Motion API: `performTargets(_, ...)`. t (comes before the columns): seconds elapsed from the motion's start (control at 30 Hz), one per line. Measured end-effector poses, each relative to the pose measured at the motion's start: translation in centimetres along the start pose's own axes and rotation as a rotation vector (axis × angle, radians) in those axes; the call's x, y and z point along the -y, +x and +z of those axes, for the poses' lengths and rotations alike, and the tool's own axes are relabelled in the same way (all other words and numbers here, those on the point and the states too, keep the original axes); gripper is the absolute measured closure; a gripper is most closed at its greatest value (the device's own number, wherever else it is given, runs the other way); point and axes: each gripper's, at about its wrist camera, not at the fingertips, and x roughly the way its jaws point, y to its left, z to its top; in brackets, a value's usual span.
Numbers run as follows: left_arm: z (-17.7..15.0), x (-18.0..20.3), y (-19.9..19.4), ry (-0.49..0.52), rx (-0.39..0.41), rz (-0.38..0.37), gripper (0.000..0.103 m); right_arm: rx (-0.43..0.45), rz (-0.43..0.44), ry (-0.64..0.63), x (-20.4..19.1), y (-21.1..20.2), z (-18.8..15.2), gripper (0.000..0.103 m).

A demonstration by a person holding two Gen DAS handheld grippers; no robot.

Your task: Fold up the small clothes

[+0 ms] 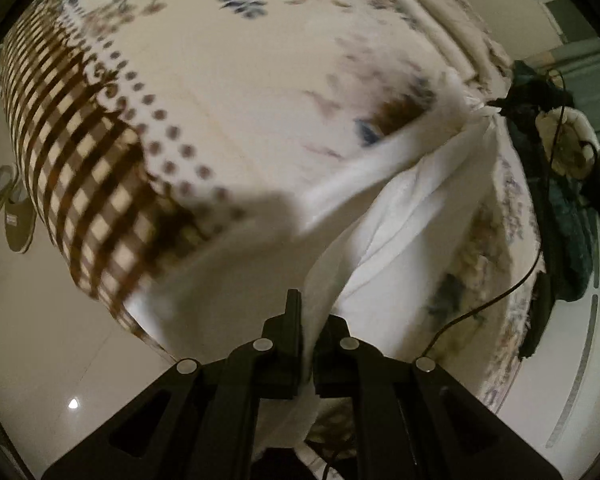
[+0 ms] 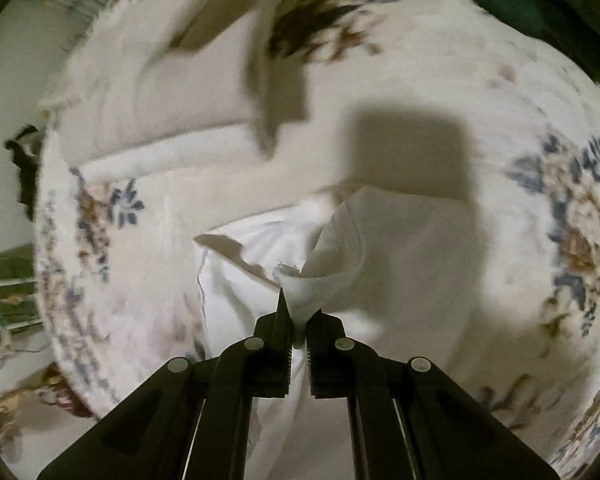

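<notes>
1. Two grippers each pinch the same white garment (image 1: 400,216) over a floral bed (image 1: 228,92).
2. Left gripper (image 1: 309,320): jaws closed on a fold of the cloth, which runs up and right.
3. Right gripper (image 2: 299,320): jaws closed on a bunched corner (the frame is blurred).
4. Between them the garment hangs, its lower part draped on the bed.
5. Shoes (image 1: 8,208) sit on the floor (image 1: 40,340) beside the bed.

White garment (image 1: 400,216) — crumpled, lifted at two pinched edges — hangs over the floral bedspread (image 1: 228,92).
</notes>
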Motion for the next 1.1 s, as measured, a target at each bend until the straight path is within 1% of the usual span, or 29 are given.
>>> performTargets(0.03, 0.7, -1.2, 0.7, -0.003, -0.015, -0.009, 0.100, -0.001, -0.021, -0.001, -0.8, 0.9, 0.1, 0.097)
performTargets(0.1, 1.2, -2.9, 1.4, -0.008, -0.032, 0.014, 0.100, -0.008, -0.079, -0.012, -2.4, 2.6, 0.4, 0.097)
performTargets(0.13, 1.6, -4.2, 2.0, -0.023, -0.056, 0.007, 0.096, -0.014, -0.101, -0.009, -2.7, 3.2, 0.5, 0.095)
performTargets(0.17, 1.8, -5.0, 2.4, -0.037, -0.082, -0.004, 0.095, -0.029, -0.106, -0.006, -3.0, 3.7, 0.6, 0.094)
performTargets(0.2, 1.9, -6.3, 2.9, -0.063, -0.118, 0.002, 0.095, -0.038, -0.100, -0.004, -3.1, 3.9, 0.6, 0.087)
performTargets(0.23, 1.8, -7.0, 2.9, -0.080, -0.135, 0.000, 0.095, -0.052, -0.086, -0.004, -3.0, 3.9, 0.6, 0.081)
performTargets(0.27, 1.6, -7.8, 2.8, -0.098, -0.147, -0.003, 0.094, -0.065, -0.057, -0.005, -2.9, 3.7, 0.5, 0.064)
performTargets(0.3, 1.5, -8.5, 2.6, -0.115, -0.155, -0.001, 0.090, -0.072, -0.018, 0.005, -2.5, 3.1, 0.2, 0.050)
performTargets(0.33, 1.3, -9.2, 2.1, -0.125, -0.160, 0.009, 0.085, -0.069, 0.014, 0.023, -2.0, 2.4, -0.2, 0.042)
performTargets(0.4, 1.3, -9.7, 1.0, -0.126, -0.151, 0.018, 0.075, -0.058, 0.065, 0.050, -0.6, 0.6, -1.5, 0.042)
performTargets(0.47, 1.5, -9.8, -0.4, -0.136, -0.125, 0.013, 0.052, -0.057, 0.075, 0.043, 0.6, -0.9, -3.3, 0.042)
performTargets(0.5, 1.6, -9.7, -1.1, -0.147, -0.109, -0.010, 0.045, -0.057, 0.077, 0.033, 1.2, -1.6, -4.7, 0.042)
performTargets(0.53, 2.0, -9.8, -1.1, -0.156, -0.100, -0.013, 0.037, -0.061, 0.074, 0.022, 1.8, -2.0, -5.9, 0.042)
performTargets(0.63, 2.2, -9.2, -0.5, -0.172, -0.108, -0.020, 0.037, -0.097, 0.082, -0.004, 3.6, -2.6, -11.5, 0.042)
performTargets(0.7, 2.1, -8.8, -0.2, -0.167, -0.110, 0.008, 0.037, -0.145, 0.103, -0.009, 5.0, -2.4, -16.4, 0.042)
performTargets(0.77, 1.6, -8.1, -0.6, -0.148, -0.099, 0.055, 0.037, -0.206, 0.140, -0.016, 6.2, -1.8, -21.6, 0.042)
performTargets(0.83, 1.2, -6.9, -1.1, -0.139, -0.092, 0.084, 0.037, -0.284, 0.194, 0.007, 6.8, -0.5, -27.2, 0.041)
performTargets(0.87, 1.1, -6.8, -1.3, -0.131, -0.098, 0.100, 0.037, -0.334, 0.232, 0.031, 7.2, 0.4, -30.7, 0.042)
performTargets(0.93, 1.1, -6.2, -1.9, -0.089, -0.105, 0.135, 0.037, -0.404, 0.269, 0.068, 7.4, 2.0, -35.8, 0.041)
performTargets(1.0, 1.1, -6.1, -2.5, -0.034, -0.104, 0.145, 0.037, -0.472, 0.280, 0.100, 7.4, 3.8, -41.4, 0.041)
performTargets(1.1, 1.3, -5.3, -1.3, 0.054, -0.134, 0.147, 0.039, -0.505, 0.264, 0.103, 6.6, 5.3, -46.9, 0.042)
